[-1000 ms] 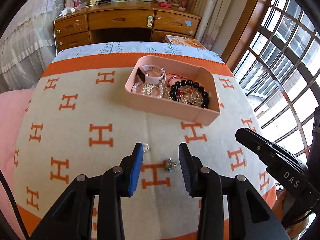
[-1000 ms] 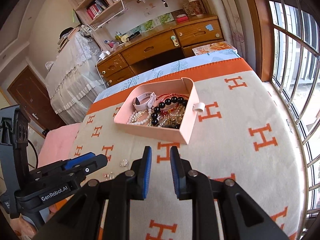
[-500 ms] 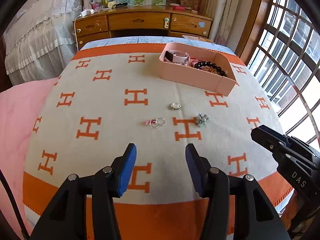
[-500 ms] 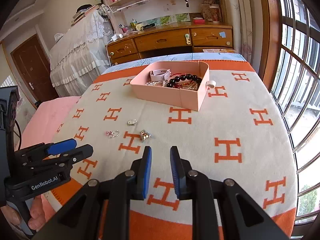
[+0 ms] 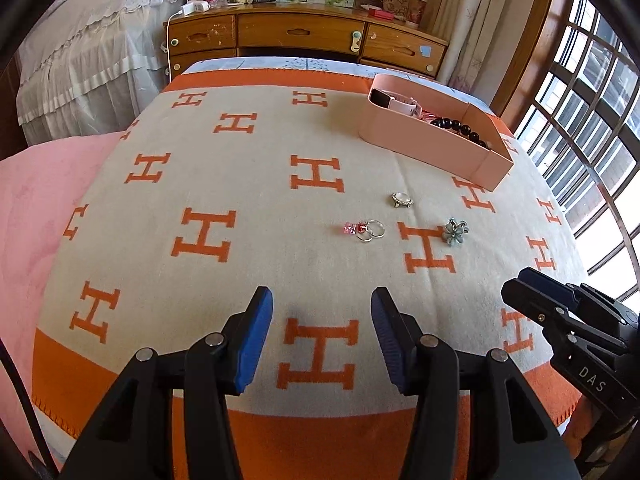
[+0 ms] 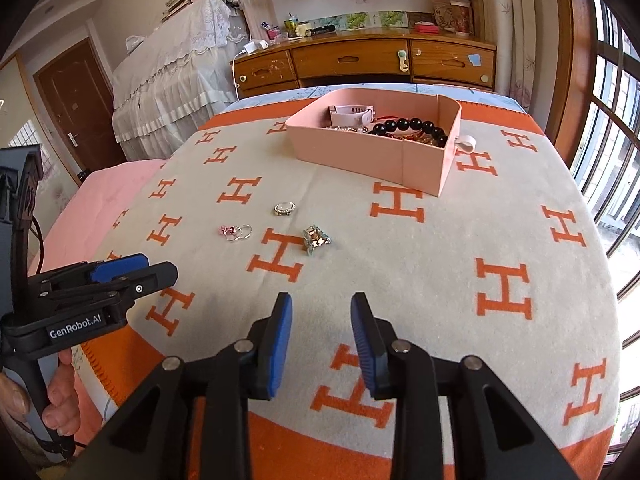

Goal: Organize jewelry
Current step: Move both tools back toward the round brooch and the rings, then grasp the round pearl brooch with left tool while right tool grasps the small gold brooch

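Note:
A pink box (image 5: 424, 140) (image 6: 360, 156) holds a white watch (image 5: 396, 102), black beads (image 6: 412, 125) and other jewelry. On the blanket in front of it lie a silver gem ring (image 5: 402, 200) (image 6: 285, 208), a pink-and-silver ring pair (image 5: 366, 230) (image 6: 236, 232) and a flower brooch (image 5: 455, 232) (image 6: 316, 239). My left gripper (image 5: 322, 336) is open and empty, near the blanket's front edge. My right gripper (image 6: 322, 340) is open and empty, to its right and also back from the loose pieces.
The table carries a cream blanket with orange H marks (image 5: 204, 236). A wooden dresser (image 6: 360, 62) stands behind, a lace-covered bed (image 6: 172, 72) at the left, windows (image 5: 592, 120) at the right. A small white ring-shaped piece (image 6: 466, 144) lies beside the box.
Both grippers have pulled back from the box toward the front edge of the blanket. My right gripper has opened wider. The loose pieces have not moved.

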Demonstrator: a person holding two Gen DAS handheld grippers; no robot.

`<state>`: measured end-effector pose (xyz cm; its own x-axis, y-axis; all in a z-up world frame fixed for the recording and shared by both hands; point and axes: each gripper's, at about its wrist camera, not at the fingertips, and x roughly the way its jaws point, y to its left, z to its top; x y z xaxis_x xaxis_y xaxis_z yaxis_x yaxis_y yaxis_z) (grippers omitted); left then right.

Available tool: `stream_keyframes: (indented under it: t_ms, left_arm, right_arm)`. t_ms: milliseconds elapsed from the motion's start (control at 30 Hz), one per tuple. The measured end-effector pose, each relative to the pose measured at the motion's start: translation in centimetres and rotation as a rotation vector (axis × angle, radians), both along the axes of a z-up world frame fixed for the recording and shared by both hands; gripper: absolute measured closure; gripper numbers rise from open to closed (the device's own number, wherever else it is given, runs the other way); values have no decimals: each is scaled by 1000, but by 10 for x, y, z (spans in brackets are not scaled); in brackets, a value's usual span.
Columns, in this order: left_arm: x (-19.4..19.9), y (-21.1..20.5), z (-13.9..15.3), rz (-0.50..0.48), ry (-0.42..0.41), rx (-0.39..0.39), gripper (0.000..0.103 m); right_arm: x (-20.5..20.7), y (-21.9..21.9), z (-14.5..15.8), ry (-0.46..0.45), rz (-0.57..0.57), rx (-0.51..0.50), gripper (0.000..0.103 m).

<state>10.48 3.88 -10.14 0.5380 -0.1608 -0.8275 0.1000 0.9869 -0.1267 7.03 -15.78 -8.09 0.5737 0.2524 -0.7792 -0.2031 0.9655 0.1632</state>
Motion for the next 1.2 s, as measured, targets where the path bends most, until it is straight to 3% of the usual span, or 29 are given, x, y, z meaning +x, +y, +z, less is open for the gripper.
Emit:
stream_keyframes:
  t_ms: [433,600,733,800,833,1100,1200]
  left_arm:
    - [30,-4,-23,-21,23,0,54]
    - [33,-7,-21,-35,17,-7,54]
    - [39,-11,-15,-59,10,-13,54]
    - [45,-16,-12,-78,13,-12,54]
    - [48,-18,-11,-85,14,-13,54]
    - [77,-54,-13,-149,51,-16,54]
    - [85,-67,-15,-144,61,-18,61]
  right_arm:
    - [39,15,-20,37,44,-30,72]
    - [55,22,-21,33,49,-20,72]
    - [60,30,-22,4,63,-68,73]
    - [59,32,-22,-9,65,-97,82]
    - [59,31,-22,-11,63,-96,82]
    - [61,-4,-21,12,-14,29,82]
    - [59,-11,-22,8,-29,50,82]
